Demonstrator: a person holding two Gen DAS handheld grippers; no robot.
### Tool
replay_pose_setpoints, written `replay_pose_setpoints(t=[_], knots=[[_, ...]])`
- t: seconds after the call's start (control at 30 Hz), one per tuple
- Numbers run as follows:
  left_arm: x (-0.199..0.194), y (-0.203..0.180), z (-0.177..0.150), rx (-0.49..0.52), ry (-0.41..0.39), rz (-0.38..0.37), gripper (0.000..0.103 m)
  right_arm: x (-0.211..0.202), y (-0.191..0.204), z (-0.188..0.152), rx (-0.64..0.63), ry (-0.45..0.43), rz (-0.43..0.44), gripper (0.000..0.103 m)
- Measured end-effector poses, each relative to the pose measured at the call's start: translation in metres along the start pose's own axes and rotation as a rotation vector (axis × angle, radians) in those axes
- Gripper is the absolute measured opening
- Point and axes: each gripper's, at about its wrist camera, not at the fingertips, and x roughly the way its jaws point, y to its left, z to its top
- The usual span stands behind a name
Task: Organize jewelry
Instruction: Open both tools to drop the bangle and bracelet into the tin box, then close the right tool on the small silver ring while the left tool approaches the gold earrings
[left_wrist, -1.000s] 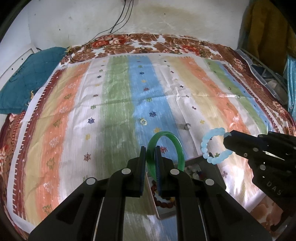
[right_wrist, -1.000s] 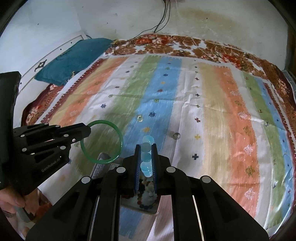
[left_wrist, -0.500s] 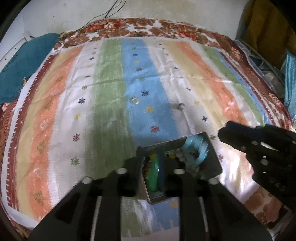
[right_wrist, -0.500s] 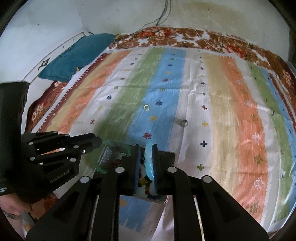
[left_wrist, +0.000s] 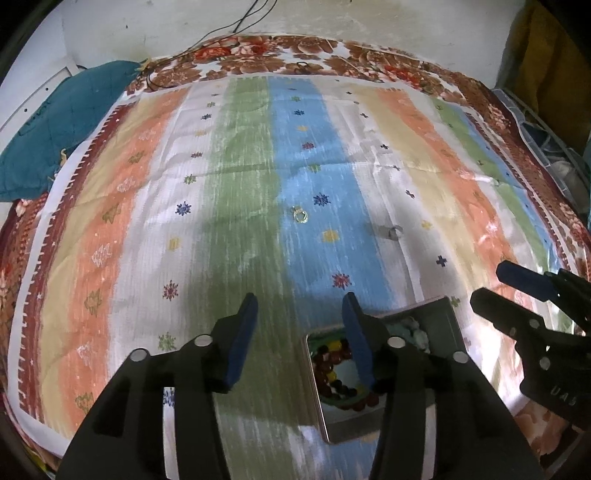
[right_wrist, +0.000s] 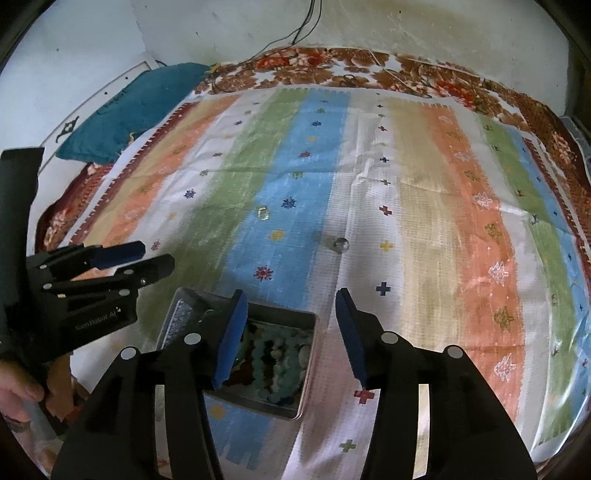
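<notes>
1. You hold a black hand-held gripper in each hand above a bed covered by a striped cloth (left_wrist: 258, 177) in green, blue, orange, cream and white bands.
2. Your left hand-held gripper (left_wrist: 299, 306) has its jaws apart and still widening. Nothing is between its blue pads; only the cloth shows in the gap.
3. Your right hand-held gripper (right_wrist: 288, 306) is likewise spread and widening, with nothing pressed between its pads. In the left wrist view it enters from the right edge (left_wrist: 491, 284), tips parted.
4. A small metal tin (right_wrist: 308, 354) lies open on the cloth near the bed's near edge, under and between the two tools. In the right wrist view it sits below the left pad of that tool.
5. Inside the tin, a pale blue beaded bracelet (right_wrist: 284, 373) lies on top of dark red and mixed-colour beads (left_wrist: 328, 365). A green rim shows at the tin's far inner wall in the left wrist view; what it belongs to is hard to tell.
6. Two small pieces remain on the cloth toward the middle of the bed: a gold-toned ring (left_wrist: 300, 215) on the blue band, and a silvery ring (left_wrist: 395, 232) on the white band to its right. They lie well apart from the tin.
7. A teal cushion (left_wrist: 55, 122) rests at the bed's far left corner, against a white wall. Thin black cables (right_wrist: 295, 33) run down the wall to the bed's far edge.
8. Your left hand (right_wrist: 18, 387), partly visible at the left edge of the right wrist view, grips the left tool's handle.
</notes>
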Motion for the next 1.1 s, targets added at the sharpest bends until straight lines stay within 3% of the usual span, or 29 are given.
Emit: replay_pose_setpoints(t=[0.7,1.1], knots=[[0.043,0.005,0.036,-0.011,0.025,0.016,0.064,0.042,-0.022,0.019,0.022,0.060,-0.010,0.065],[0.066,0.001,0.050,0.003,0.040,0.014,0.072,0.066,-0.034,0.030,0.038,0.098,-0.003,0.066]])
